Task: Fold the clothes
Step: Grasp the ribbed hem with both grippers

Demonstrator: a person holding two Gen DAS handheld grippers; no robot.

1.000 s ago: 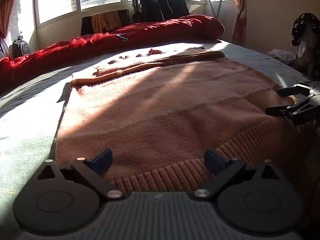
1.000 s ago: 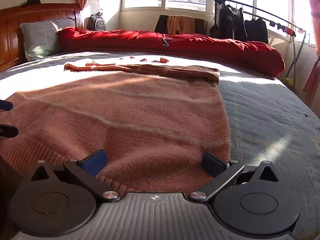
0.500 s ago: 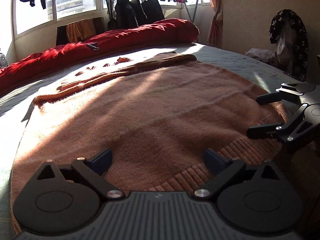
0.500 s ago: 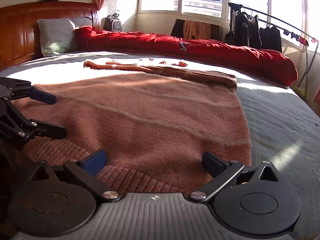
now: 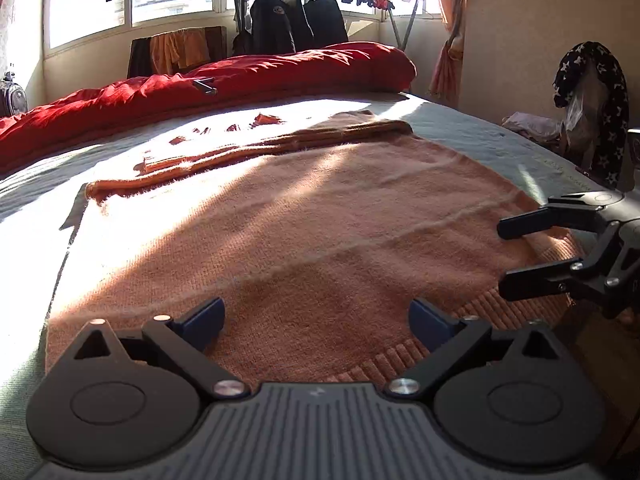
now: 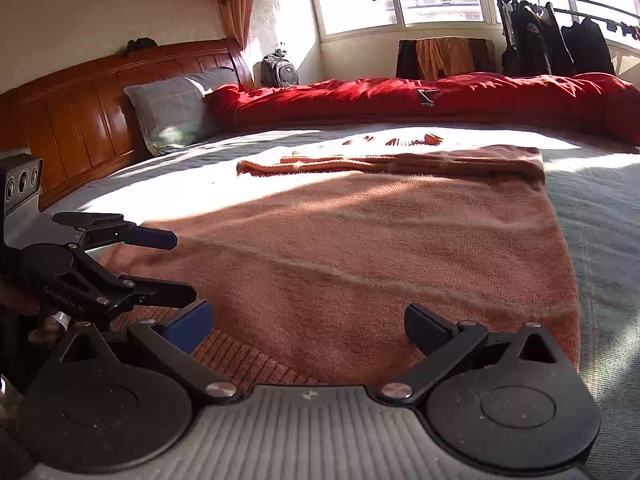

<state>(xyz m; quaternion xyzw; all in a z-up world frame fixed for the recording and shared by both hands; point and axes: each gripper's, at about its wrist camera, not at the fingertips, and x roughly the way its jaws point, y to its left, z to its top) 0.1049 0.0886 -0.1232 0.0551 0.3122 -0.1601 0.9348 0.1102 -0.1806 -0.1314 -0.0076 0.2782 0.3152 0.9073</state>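
Both wrist cameras sit low at the near edge of the bed (image 5: 460, 128), close over the hem of the sweater (image 5: 320, 232), looking forward along their own fingers across it to the red quilt (image 6: 440, 96) and windows. The left view faces slightly right and catches the right gripper (image 5: 505, 256) at its right edge; the right view faces slightly left, taking in the headboard (image 6: 80, 112) and the left gripper (image 6: 182, 266).

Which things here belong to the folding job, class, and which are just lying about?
Part of the job:
orange sweater
left gripper, open
right gripper, open

Just lying about:
red duvet
grey pillow
backpack
dark jackets on the rack
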